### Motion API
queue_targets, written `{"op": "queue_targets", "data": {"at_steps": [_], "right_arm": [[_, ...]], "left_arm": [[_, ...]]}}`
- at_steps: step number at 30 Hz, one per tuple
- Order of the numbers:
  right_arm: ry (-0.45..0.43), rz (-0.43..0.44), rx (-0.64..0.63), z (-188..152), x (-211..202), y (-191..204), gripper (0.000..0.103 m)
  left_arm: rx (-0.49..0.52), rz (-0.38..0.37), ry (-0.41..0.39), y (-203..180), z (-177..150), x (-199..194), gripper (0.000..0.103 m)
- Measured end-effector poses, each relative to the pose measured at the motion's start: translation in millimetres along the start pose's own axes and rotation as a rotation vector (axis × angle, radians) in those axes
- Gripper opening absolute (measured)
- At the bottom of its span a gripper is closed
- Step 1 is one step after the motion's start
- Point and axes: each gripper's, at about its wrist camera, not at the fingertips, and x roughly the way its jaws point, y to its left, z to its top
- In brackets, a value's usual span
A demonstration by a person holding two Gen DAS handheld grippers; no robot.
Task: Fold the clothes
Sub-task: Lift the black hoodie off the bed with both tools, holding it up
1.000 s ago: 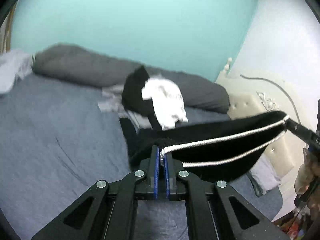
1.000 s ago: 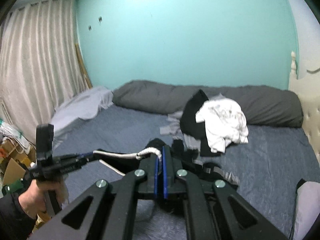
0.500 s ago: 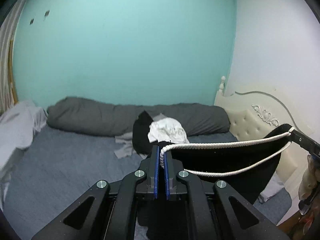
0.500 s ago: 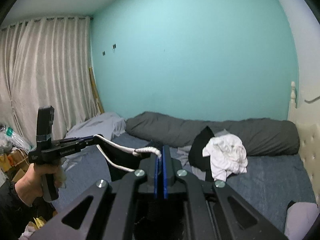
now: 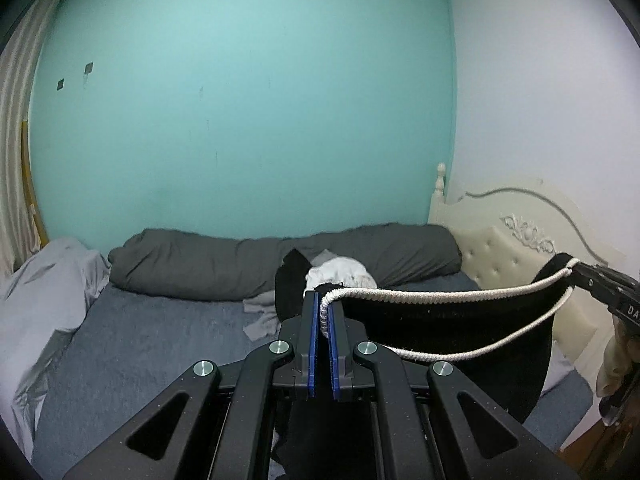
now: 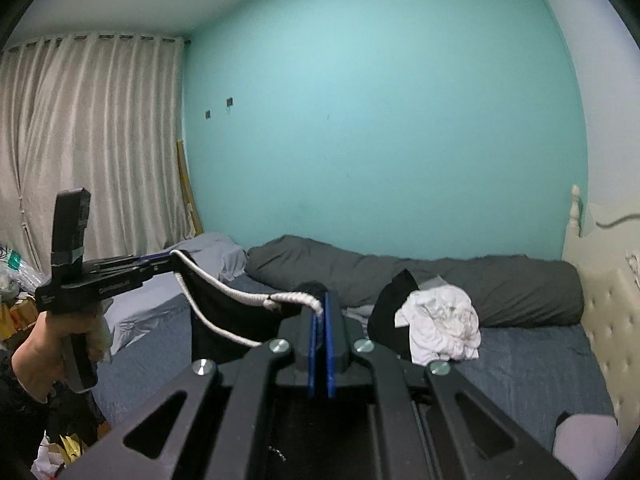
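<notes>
Bed (image 5: pixel 140 344) w/ open room at left, both grippers (image 5: pixel 323 312) (image 6: pixel 320 312) clamped on black garment's (image 5: pixel 460 320) white-corded edge.

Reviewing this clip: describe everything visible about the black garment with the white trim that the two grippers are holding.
The black garment is dark, soft-looking fabric edged with a thick white braided trim along two edges. It hangs in the air above the bed, stretched between the left gripper and the right gripper, each shut on a trimmed corner. The top edge sags slightly between them, and the body drapes down in a curved flap. What kind of garment it is cannot be told. Only the grippers visibly touch it.
</notes>
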Motion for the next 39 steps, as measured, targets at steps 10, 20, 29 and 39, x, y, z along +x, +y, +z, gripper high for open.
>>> {"op": "queue_targets", "data": {"at_steps": [10, 20, 29, 39], "right_arm": [[0.085, -0.028, 0.004, -43, 16, -7, 0.003], [0.152, -0.052, 0.016, -71, 32, -18, 0.003], [0.083, -0.058, 0.021, -57, 17, -17, 0.003], [-0.052, -0.075, -0.027, -14, -28, -3, 0.003]], "left_arm": [[-0.002, -0.019, 0.097, -1, -51, 37, 0.005], [0.008, -0.018, 0.149, -5, -75, 62, 0.005], [0.040, 0.018, 0.066, -19, -57, 39, 0.005], [0.076, 0.034, -0.065, -37, -19, -21, 0.005]]}}
